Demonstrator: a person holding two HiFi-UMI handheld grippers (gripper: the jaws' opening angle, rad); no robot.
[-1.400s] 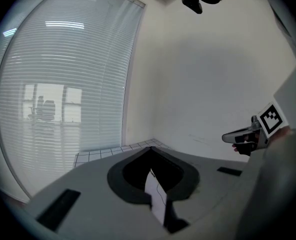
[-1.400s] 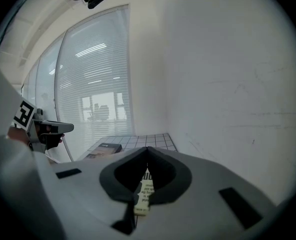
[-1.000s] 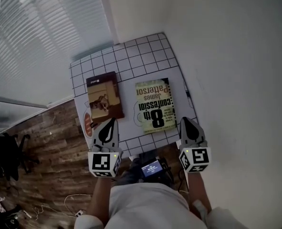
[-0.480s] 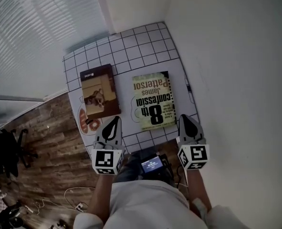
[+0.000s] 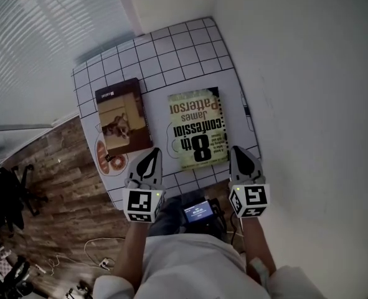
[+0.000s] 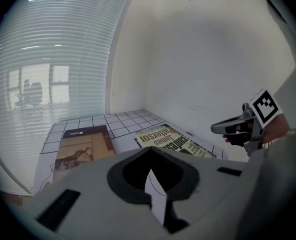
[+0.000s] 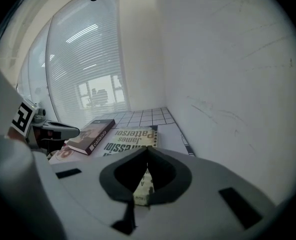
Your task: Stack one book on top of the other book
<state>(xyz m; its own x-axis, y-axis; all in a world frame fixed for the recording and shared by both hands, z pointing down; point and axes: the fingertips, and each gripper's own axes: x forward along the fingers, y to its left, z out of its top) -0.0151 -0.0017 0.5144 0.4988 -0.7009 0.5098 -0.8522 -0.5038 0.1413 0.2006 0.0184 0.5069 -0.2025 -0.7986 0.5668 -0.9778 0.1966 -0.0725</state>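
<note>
Two books lie flat, side by side, on a small white gridded table (image 5: 171, 58). The dark brown book (image 5: 121, 116) with a tan cover picture is on the left, the pale green paperback (image 5: 195, 128) with big black print on the right. My left gripper (image 5: 147, 159) is shut and empty, its tip just at the brown book's near right corner. My right gripper (image 5: 238, 156) is shut and empty beside the green book's near right corner. In the left gripper view both books (image 6: 82, 146) (image 6: 173, 140) lie beyond the closed jaws; the right gripper view shows the same (image 7: 92, 135) (image 7: 130, 140).
A white wall (image 5: 308, 73) runs along the table's right edge and window blinds (image 5: 40, 36) along its far left. A round orange mark (image 5: 106, 157) shows on the table near the brown book. Wooden floor (image 5: 53, 185) and cables lie to the left.
Both grippers have come down and forward toward the near edges of the books, still shut. The books have not moved on the table.
</note>
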